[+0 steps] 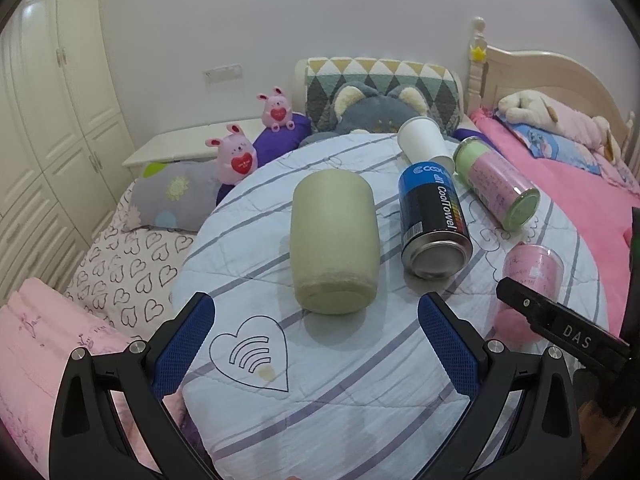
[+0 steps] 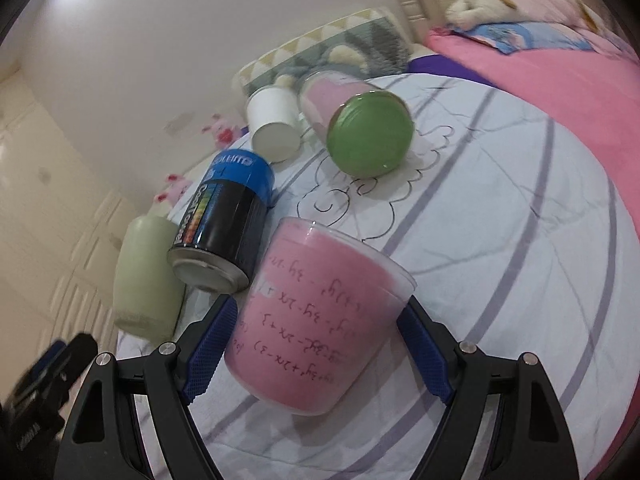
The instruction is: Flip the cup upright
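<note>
A clear cup with a pink liner and handwriting (image 2: 316, 316) sits tilted between my right gripper's blue pads (image 2: 316, 344), which close on its sides. It shows in the left wrist view (image 1: 532, 276) at the right, behind a black right-gripper finger. My left gripper (image 1: 316, 344) is open and empty, just short of a pale green cup (image 1: 334, 240) that lies on its side on the quilted round table (image 1: 360, 380).
A blue and black CoolTowel can (image 1: 434, 220), a white paper cup (image 1: 424, 140) and a pink jar with a green lid (image 1: 496, 184) lie on their sides further back. Pillows, plush toys and a pink bed surround the table.
</note>
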A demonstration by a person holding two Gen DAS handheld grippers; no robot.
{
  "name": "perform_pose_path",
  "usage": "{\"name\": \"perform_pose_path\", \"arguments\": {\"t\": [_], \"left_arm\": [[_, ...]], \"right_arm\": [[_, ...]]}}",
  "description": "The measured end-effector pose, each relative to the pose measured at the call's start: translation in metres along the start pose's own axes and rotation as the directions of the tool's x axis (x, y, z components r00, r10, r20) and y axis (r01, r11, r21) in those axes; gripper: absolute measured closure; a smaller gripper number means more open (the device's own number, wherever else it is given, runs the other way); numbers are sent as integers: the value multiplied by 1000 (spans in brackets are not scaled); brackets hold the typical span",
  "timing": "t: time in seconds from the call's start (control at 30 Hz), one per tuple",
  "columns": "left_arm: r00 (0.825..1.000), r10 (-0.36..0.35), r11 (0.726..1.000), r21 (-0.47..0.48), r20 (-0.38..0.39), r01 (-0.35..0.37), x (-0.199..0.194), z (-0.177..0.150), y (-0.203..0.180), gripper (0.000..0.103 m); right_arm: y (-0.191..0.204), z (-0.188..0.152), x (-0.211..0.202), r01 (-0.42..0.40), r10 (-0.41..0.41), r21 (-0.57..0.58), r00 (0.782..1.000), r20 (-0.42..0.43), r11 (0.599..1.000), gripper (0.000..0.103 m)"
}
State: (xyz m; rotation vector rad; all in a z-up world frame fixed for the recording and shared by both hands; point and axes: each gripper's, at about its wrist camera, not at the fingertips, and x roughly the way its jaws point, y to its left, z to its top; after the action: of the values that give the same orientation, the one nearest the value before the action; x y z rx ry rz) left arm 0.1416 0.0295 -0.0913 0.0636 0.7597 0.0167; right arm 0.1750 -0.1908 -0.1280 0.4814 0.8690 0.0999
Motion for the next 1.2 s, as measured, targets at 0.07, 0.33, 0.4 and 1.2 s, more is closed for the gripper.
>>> {"name": "perform_pose_path", "arguments": {"t": [0.07,0.33,0.4,1.2], "left_arm": [[1000,-2,1000,-3,-2,2,0,0,-1,0],[1000,-11,1000,-23,-14,10,-4,-2,-13,0],[1000,-6,1000,-23,-14,6,-6,-2,-16,0],[998,-52,998,-31,-45,51,-37,-4,-85,0]], "right_arm": [[0,4,1,-20,18,-56,999,-33,998,21],[7,18,5,-96,50,-264,983,-177,960,24],[5,20,3,-118,65,-281,980,-190,952,28],[-13,-2,-38,-223,150,-376,965,-214,899,22]]}}
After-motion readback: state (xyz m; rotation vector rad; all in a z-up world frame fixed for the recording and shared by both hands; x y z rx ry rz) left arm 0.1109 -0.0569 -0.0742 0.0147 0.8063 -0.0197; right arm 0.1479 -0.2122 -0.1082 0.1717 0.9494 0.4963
